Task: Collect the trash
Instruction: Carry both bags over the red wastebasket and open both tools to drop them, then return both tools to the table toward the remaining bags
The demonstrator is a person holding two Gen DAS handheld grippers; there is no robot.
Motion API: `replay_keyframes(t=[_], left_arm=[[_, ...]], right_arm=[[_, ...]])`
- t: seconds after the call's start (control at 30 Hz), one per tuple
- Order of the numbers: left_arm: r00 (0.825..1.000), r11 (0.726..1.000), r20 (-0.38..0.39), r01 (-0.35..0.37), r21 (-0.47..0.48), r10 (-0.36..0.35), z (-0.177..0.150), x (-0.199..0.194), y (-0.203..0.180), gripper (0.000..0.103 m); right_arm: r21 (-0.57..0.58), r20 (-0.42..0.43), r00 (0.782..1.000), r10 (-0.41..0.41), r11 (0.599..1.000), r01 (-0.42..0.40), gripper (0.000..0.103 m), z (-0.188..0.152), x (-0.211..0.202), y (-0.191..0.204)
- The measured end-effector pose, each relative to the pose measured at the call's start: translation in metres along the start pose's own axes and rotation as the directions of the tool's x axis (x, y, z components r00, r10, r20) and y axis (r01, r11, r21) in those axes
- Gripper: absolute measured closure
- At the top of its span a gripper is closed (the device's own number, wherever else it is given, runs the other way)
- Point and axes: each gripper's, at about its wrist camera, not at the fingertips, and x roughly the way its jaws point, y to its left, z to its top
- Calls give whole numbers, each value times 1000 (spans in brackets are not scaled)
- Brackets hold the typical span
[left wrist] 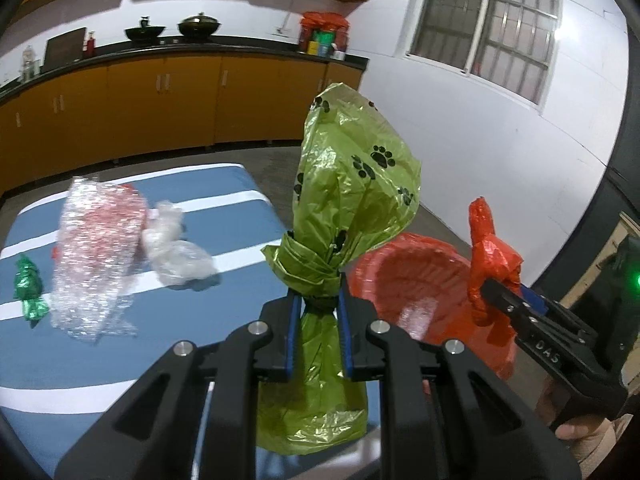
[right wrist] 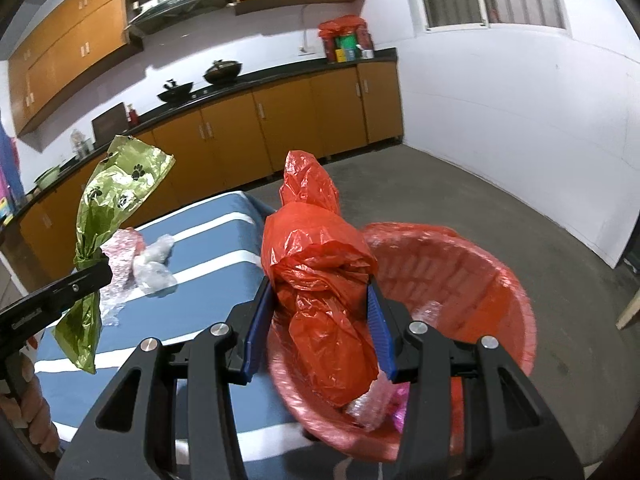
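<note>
On striped table: bubble wrap, green wrapper; left gripper clamps green bag, right gripper red bag.

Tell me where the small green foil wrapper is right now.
In the left wrist view, the green foil wrapper lies at the far left of the blue striped table, just left of the bubble wrap.

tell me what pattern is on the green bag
Black paw prints on the green bag, clearest in the left wrist view.
</note>
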Motion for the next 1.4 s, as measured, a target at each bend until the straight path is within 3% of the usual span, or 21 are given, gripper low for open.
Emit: replay_keyframes(t=[0.5,1.0,1.13,1.23,1.4], left_arm=[[991,991,-64,122,50,-118,-5,39,-65,85],[974,983,-155,174,57,-163,-9,89,-94,84],[972,981,-165,181,68,-168,-8,97,-103,74],[972,982,-170,176,73,-161,-11,101,-105,65],[974,988,-182,146,59,-133,-15,105,-96,60]], right_arm=[[118,-13,997,-72,990,73,57,-4,-6,-56],[200,7,996,-88,976,85,57,8,-7,-89],[214,12,997,-75,974,70,55,10,-7,-93],[220,11,998,-70,973,66,47,10,-6,-95],[229,3,997,-78,971,75,43,7,-6,-98]])
